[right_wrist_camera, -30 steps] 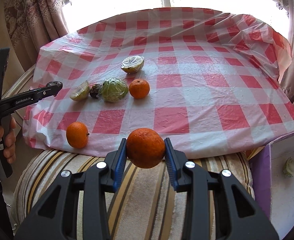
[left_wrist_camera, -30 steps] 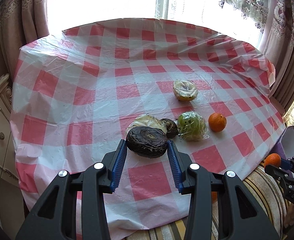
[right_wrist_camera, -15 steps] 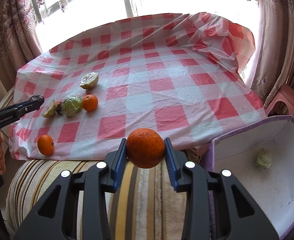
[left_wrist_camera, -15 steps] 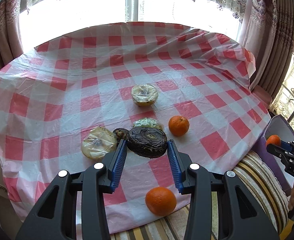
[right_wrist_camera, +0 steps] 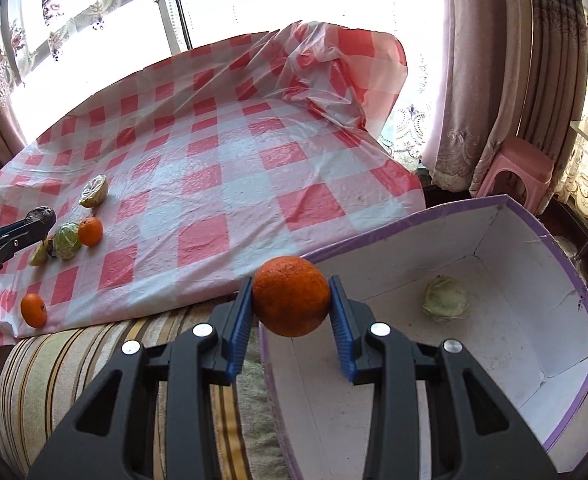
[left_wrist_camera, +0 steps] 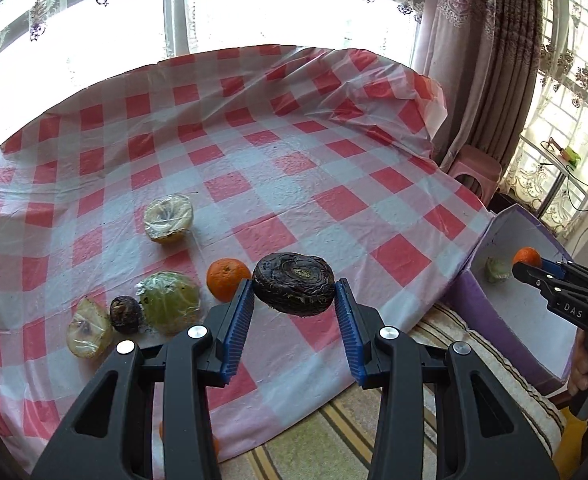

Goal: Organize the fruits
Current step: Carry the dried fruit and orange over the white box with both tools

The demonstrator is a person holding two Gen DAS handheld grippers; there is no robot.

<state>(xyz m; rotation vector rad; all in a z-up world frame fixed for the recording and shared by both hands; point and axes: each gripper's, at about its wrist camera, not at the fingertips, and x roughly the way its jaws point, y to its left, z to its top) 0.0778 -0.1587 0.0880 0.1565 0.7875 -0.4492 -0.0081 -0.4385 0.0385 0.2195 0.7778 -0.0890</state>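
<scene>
Strong daylight pours through the window [left_wrist_camera: 294, 8] behind the table [left_wrist_camera: 253, 152], blowing the panes out to white in both views. The plastic tablecloth [right_wrist_camera: 221, 168] shines with soft glare. Fisheye bending curves the edges, and dark vignetting fills the corners. Focus is sharp, without motion blur.

Three oranges: one [right_wrist_camera: 291, 296] between the right fingers [right_wrist_camera: 239, 320], one [right_wrist_camera: 90, 231] on the cloth far left of them, and one [right_wrist_camera: 33, 310] nearer, at the cloth's edge.

Two dark shrivelled fruits: one [left_wrist_camera: 293, 283] between the left fingers [left_wrist_camera: 237, 322], a smaller one [left_wrist_camera: 125, 314] just left of them.

Four wrapped pieces: three on the cloth [left_wrist_camera: 168, 224] [left_wrist_camera: 169, 302] [left_wrist_camera: 87, 332], one [right_wrist_camera: 445, 298] in the box [right_wrist_camera: 534, 364].
</scene>
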